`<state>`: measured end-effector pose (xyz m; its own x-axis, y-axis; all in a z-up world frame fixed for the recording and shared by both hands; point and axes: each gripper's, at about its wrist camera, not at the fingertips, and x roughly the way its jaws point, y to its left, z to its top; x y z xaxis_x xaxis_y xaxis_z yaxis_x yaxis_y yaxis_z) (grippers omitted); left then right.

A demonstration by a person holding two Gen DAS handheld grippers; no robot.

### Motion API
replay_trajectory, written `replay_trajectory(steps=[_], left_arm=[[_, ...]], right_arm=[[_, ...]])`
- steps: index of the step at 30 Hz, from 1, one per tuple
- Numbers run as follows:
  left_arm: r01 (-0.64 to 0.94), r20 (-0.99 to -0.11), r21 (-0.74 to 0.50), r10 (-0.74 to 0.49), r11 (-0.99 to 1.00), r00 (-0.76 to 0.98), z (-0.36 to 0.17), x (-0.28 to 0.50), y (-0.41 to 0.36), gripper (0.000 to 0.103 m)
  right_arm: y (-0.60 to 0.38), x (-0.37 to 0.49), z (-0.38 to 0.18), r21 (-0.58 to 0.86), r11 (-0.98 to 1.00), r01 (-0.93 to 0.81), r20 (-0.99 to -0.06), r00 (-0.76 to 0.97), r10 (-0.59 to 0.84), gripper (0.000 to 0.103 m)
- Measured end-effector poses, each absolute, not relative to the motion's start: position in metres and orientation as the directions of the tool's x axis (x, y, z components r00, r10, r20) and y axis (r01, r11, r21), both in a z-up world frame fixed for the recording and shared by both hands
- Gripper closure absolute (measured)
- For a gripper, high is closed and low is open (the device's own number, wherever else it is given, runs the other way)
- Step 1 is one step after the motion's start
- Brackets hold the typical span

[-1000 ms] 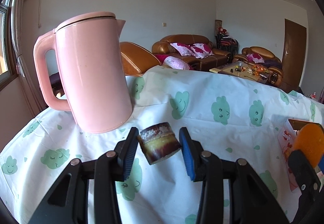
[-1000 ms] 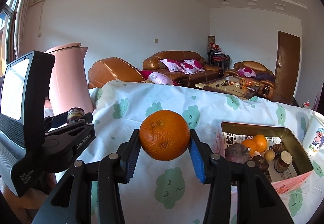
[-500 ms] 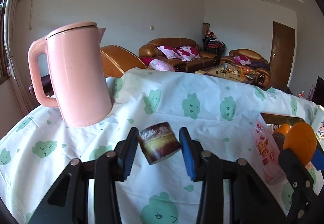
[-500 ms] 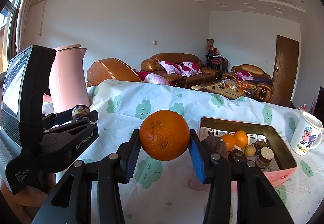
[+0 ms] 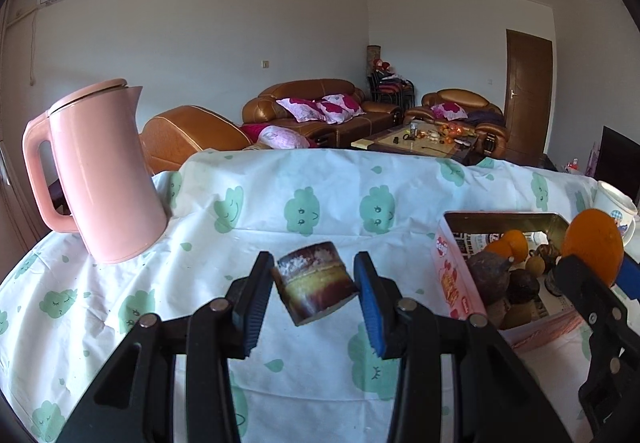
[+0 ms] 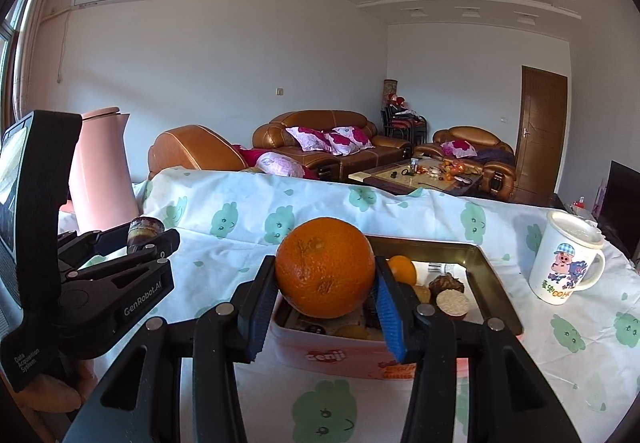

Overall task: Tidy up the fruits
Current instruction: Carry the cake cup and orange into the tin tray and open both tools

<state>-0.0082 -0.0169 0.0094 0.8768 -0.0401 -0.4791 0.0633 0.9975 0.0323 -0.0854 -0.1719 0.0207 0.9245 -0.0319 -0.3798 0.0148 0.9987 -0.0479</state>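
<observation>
My left gripper [image 5: 314, 277] is shut on a short brown and yellow cylinder of cut fruit [image 5: 316, 281], held tilted above the cloud-print tablecloth [image 5: 280, 211]. To its right stands an open tin box [image 5: 448, 263] with several fruits inside. My right gripper [image 6: 325, 283] is shut on a large orange [image 6: 326, 267], which hangs over the near left part of the tin box [image 6: 496, 295]. From the right wrist, the left gripper [image 6: 146, 239] and its fruit piece [image 6: 144, 229] show at the left. The orange [image 5: 596, 243] shows at the right edge of the left wrist view.
A tall pink kettle [image 5: 100, 171] stands at the table's left. A white cartoon mug [image 6: 564, 263] stands right of the box. Inside the box lie small oranges [image 6: 402, 269] and dark fruits. Brown sofas and a coffee table lie beyond the table's far edge.
Both grippers have moved to the right with their fruits still held. The kettle has slid left in view, and the tin box now sits under the orange.
</observation>
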Motion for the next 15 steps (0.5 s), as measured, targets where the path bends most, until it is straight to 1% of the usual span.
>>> replay_trajectory(steps=[15], left_arm=[[0.2,-0.454,0.05,-0.156,0.979,0.877,0.021,-0.005,-0.097,0.06]], right_arm=[[-0.245,-0.085,0.027,-0.054,0.988,0.147,-0.353,0.923,-0.157,0.054]])
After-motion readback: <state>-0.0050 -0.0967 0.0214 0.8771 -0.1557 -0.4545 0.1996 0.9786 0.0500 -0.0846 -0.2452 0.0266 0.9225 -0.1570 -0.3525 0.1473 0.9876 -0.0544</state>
